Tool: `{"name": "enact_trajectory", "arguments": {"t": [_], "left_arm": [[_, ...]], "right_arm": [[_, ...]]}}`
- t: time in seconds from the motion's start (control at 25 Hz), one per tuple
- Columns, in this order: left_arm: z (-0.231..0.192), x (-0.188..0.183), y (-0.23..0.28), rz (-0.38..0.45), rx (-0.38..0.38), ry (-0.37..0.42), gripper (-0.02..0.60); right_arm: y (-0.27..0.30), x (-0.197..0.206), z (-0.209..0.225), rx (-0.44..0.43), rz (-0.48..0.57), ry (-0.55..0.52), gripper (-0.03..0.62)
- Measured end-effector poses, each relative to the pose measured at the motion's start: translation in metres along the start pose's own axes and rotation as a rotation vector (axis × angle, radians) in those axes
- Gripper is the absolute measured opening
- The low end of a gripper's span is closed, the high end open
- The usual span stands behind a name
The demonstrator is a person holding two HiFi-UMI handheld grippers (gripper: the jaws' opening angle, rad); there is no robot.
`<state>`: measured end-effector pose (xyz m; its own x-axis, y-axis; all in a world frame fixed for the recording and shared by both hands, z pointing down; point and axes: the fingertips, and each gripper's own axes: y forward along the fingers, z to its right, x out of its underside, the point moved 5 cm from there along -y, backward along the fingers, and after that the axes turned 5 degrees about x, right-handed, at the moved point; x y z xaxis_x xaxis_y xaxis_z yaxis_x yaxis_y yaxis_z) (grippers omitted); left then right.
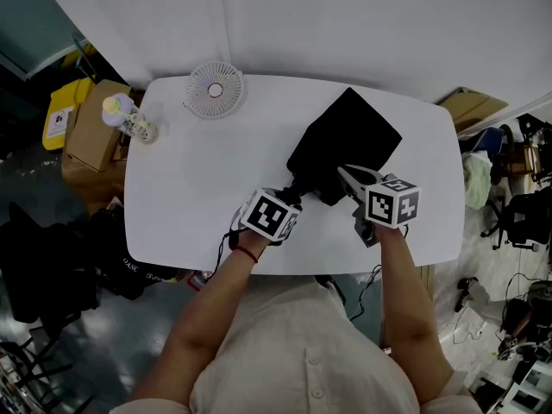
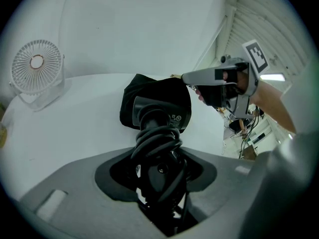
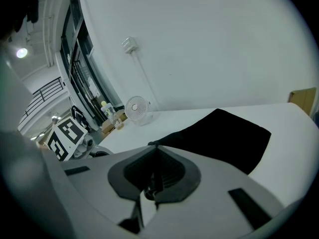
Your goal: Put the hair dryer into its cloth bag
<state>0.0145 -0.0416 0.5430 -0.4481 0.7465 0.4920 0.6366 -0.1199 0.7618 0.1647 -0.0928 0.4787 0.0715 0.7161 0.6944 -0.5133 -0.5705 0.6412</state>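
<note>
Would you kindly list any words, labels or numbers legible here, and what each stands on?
Nothing can be quoted.
Label on the hair dryer: print too small to read.
Label on the yellow container: too blurred to read.
The cloth bag: no print visible.

Left tongs (image 2: 159, 176) hold hair dryer (image 2: 155, 114) at cloth bag (image 2: 167, 89).

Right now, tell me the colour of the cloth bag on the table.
Plain black cloth bag, with no pattern; the head view shows it best.
</note>
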Motion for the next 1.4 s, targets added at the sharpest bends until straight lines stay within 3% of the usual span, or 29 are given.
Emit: {"name": "enact_trajectory", "arguments": {"t": [0.68, 1.4], "left_arm": [[0.000, -0.020, 0.019, 0.025, -0.041, 0.032, 0.212], [0.005, -0.046, 0.049, 0.059, -0.020, 0.042, 0.212]], "right_arm": [[0.000, -0.002, -0.008, -0.035, -0.007, -0.012, 0.020], [0.000, -0.003, -0.012, -0.071, 0.001, -0.003, 0.020]]}}
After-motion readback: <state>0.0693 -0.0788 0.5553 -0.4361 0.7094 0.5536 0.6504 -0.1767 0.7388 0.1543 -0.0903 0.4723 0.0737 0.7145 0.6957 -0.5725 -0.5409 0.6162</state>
